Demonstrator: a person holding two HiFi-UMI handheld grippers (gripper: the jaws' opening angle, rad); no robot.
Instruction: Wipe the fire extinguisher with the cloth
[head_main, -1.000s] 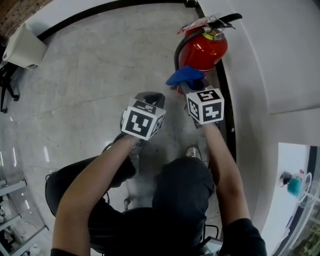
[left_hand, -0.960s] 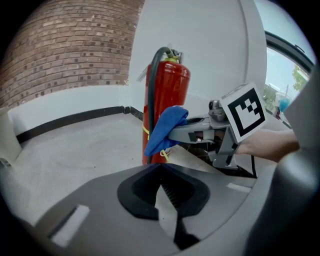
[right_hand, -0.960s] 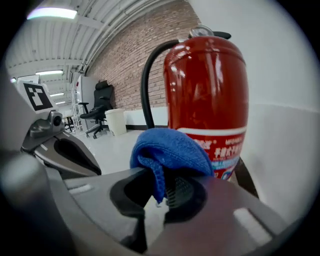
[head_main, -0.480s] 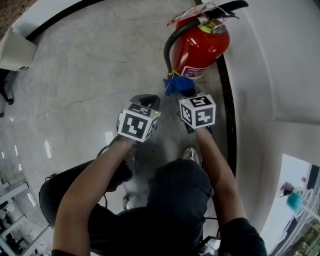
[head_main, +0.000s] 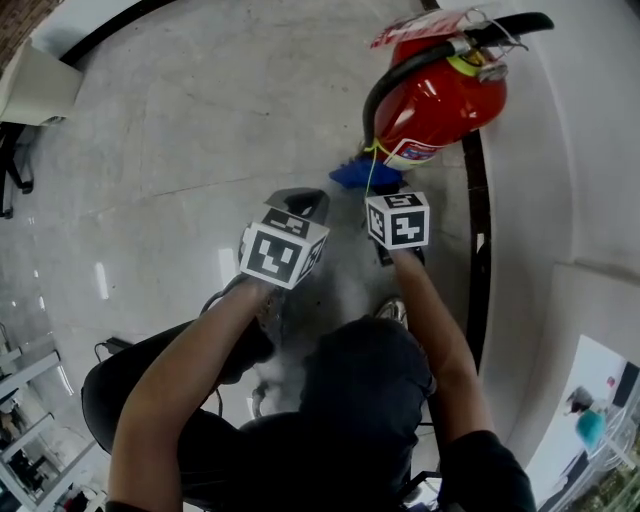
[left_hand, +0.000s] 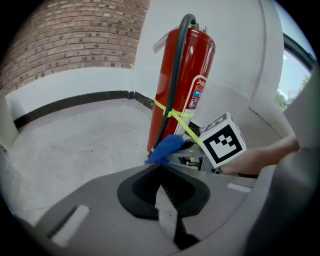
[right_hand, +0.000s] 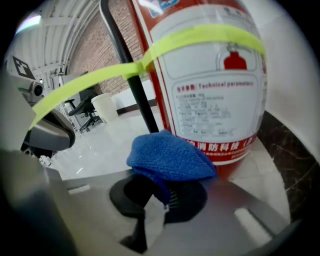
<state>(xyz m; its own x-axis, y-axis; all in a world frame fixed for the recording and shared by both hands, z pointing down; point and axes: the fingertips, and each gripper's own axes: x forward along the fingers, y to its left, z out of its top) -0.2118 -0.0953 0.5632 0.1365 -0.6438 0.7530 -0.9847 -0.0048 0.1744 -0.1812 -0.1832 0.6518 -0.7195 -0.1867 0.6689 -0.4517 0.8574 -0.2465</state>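
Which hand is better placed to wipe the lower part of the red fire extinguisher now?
Right. The right tool is shut on the blue cloth, which sits at the lower body of the fire extinguisher. The left tool is shut, empty, and further back.

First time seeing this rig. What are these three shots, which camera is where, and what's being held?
No robot here: a person holds a two-jaw tool in each hand; the marker cubes are part of the tools. The head view comes from a camera on the person's head, looking down at arms and floor. The other two views come from cameras riding on each tool, looking along its jaws. A red fire extinguisher stands on the floor by the wall, a yellow strap round it and its black hose. The right tool is clamped on a blue cloth, held by the extinguisher's lower body; contact isn't clear. The left tool is shut and empty.
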